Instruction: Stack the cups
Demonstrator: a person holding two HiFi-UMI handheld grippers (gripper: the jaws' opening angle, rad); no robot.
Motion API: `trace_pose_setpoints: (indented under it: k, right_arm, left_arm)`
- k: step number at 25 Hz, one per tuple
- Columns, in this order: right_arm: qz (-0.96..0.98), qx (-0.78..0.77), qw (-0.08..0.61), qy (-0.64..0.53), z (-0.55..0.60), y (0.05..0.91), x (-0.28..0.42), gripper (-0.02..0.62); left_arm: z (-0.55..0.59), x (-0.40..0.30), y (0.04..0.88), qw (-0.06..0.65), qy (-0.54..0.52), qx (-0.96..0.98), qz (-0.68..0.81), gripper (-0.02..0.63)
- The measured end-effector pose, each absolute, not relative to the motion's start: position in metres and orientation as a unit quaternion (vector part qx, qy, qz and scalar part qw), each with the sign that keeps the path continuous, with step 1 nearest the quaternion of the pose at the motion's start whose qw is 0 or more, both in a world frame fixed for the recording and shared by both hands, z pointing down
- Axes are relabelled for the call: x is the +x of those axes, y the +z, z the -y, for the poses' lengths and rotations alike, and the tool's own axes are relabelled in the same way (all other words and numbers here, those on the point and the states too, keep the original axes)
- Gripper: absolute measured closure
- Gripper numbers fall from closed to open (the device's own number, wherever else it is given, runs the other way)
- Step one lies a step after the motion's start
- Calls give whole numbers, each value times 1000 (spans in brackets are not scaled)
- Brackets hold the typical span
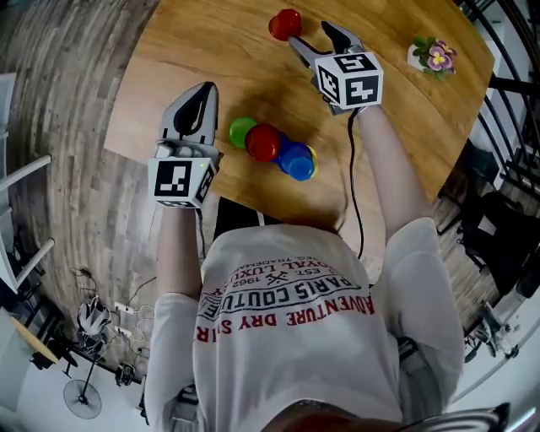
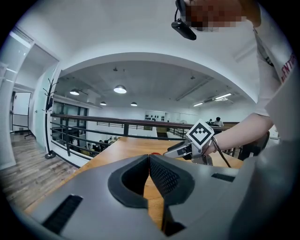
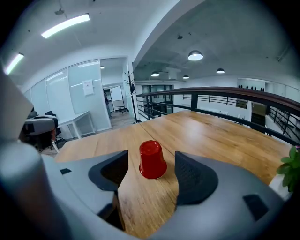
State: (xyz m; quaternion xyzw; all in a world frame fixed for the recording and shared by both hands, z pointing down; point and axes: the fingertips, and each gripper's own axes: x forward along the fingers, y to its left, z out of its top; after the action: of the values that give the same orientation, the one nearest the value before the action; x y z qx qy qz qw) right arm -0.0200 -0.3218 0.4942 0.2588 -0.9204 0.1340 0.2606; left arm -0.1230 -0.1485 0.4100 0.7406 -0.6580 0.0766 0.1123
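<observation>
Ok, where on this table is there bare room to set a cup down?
Bare wood on the wooden table: between the right gripper and the small potted flower, and between the left gripper and the upturned red plastic cup. Crowded at the near edge: green plastic cup, second red plastic cup and blue plastic cup bunched together.

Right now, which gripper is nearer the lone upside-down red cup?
Right. The right gripper, open, faces the red cup just ahead; the left gripper, shut, sits back beside the cup cluster.

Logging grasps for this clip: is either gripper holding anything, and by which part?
Nothing is held. The right gripper is open, its jaws clear of the upturned red cup; the left gripper is shut on nothing.
</observation>
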Motion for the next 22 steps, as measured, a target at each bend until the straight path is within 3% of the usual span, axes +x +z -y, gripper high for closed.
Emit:
trace_pose_setpoints:
  k: [14, 16, 22]
  right_arm:
    - [916, 238, 294, 135, 340, 541, -60, 293]
    - [916, 240, 295, 126, 341, 542, -61, 344]
    - [923, 242, 279, 109, 339, 530, -55, 356]
  left_arm:
    - [152, -142, 434, 140, 99, 717, 676, 589]
    - [152, -143, 435, 144, 96, 715, 677, 589]
    - [153, -144, 431, 142, 96, 718, 675, 589]
